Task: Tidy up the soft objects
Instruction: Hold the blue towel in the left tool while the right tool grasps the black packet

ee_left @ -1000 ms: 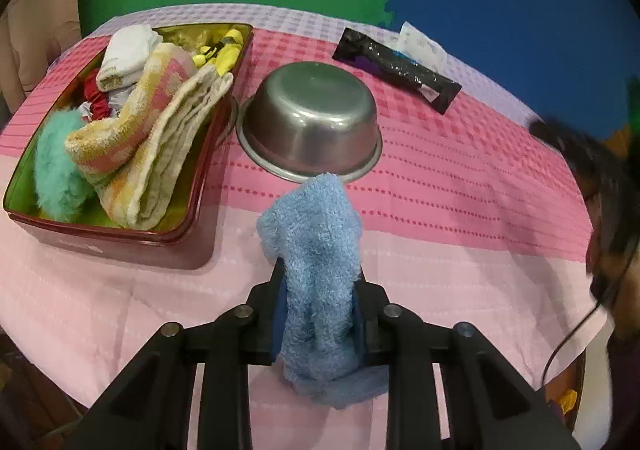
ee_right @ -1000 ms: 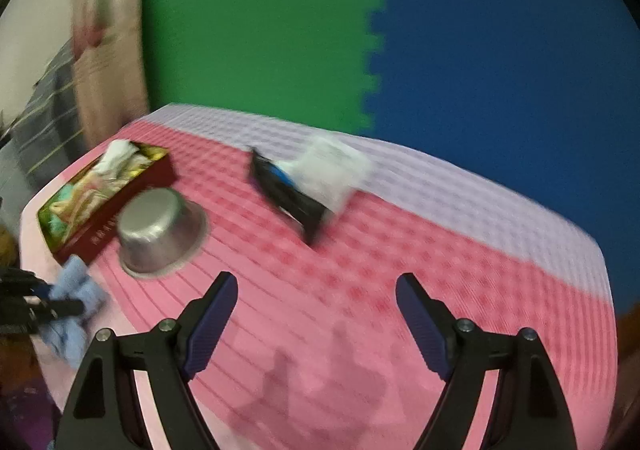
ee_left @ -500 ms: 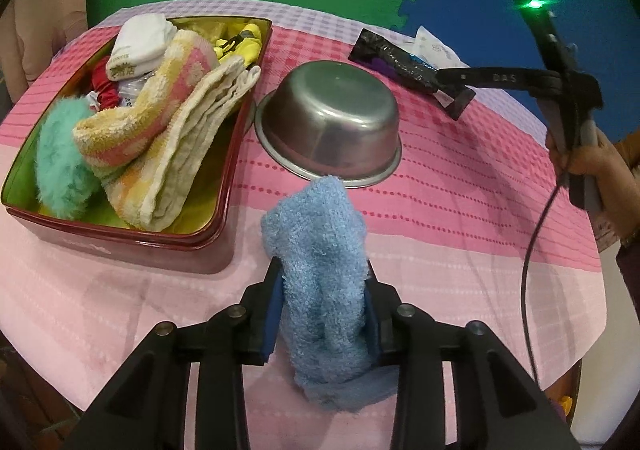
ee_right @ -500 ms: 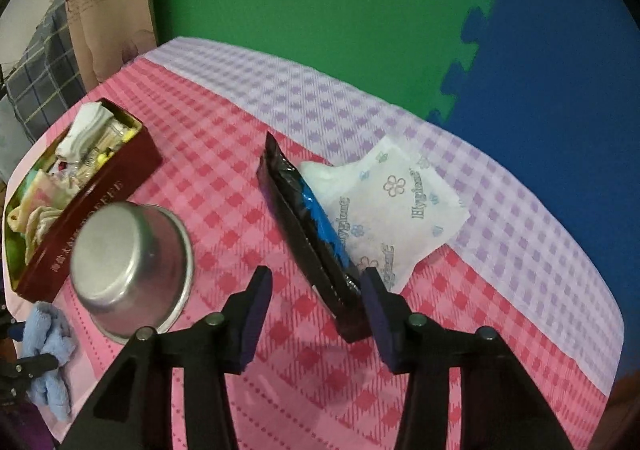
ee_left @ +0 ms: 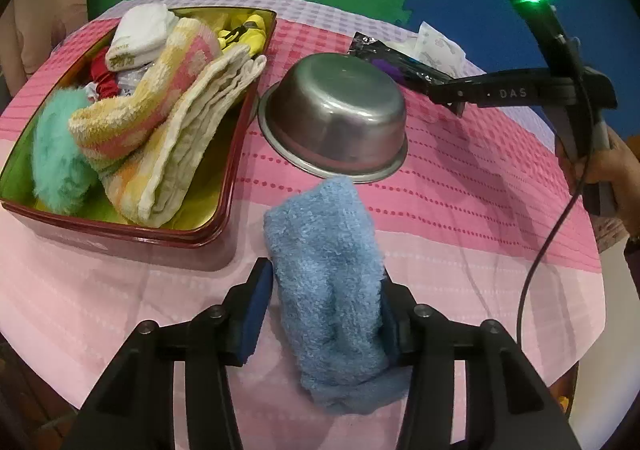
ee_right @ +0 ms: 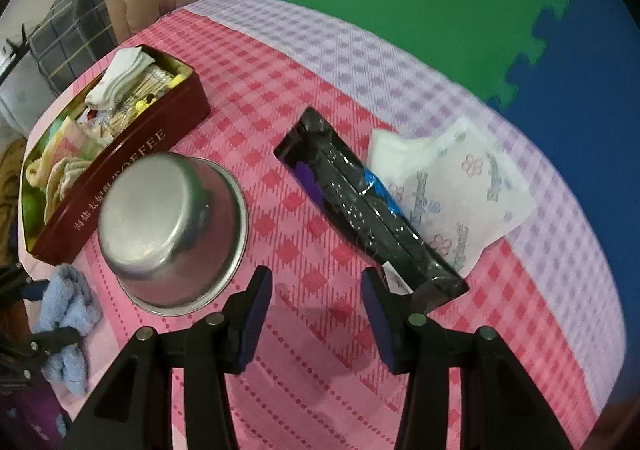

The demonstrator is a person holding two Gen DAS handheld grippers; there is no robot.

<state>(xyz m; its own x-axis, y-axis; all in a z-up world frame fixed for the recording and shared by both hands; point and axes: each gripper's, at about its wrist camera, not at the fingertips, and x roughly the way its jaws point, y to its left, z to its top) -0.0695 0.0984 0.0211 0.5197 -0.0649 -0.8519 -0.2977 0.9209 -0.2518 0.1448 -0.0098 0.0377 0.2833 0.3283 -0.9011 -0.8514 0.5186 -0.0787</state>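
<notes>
Now, from the left wrist: the left gripper (ee_left: 324, 314) has just been opening, and the blue towel (ee_left: 326, 282) between its jaws has loosened and spread since a second ago, one pad touching, the other clear, so a release just in front of the tin (ee_left: 224, 205) looks likely. One upturned steel bowl (ee_left: 336, 113), one tin. Over to the right wrist: the right gripper (ee_right: 318, 314) has narrowed to half-open, empty, beside one black packet (ee_right: 368, 209) and one tissue pack (ee_right: 460, 189).
</notes>
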